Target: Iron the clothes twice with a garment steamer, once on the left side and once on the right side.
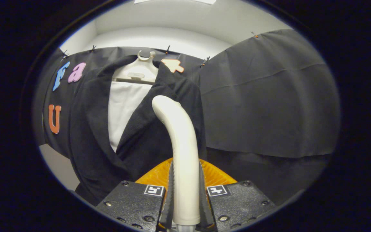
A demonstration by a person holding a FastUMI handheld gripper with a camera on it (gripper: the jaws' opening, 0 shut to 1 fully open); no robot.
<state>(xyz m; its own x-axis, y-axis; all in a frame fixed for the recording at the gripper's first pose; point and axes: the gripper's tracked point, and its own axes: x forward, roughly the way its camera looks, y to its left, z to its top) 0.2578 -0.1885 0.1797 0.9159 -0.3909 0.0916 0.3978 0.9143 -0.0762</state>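
A white garment steamer (180,154) is clamped by its handle between the two black fingers (130,201) of the hand-held gripper (185,206), both pads pressed against the smooth plastic shaft. The handle is judged rigid and fairly slick, so a firm hold low on the shaft, as seen here, is likely the safest place; the steamer is probably top-heavy where its curved head bends forward. Behind the fingers, an orange ribbed part (158,175) is seen, its nature not clear. Just beyond the steamer's head, a dark jacket (89,135) is hung over a white shirt (124,106) on a pale hanger (140,69), the head set close to the jacket's lapel on the right-hand side; contact cannot be confirmed. The cloth is judged soft and light, likely to sway or bunch under pressure. Counted: one steamer, one jacket, one shirt, one hanger, two fingers. A white wall (159,35) is seen above the booth's cloth.
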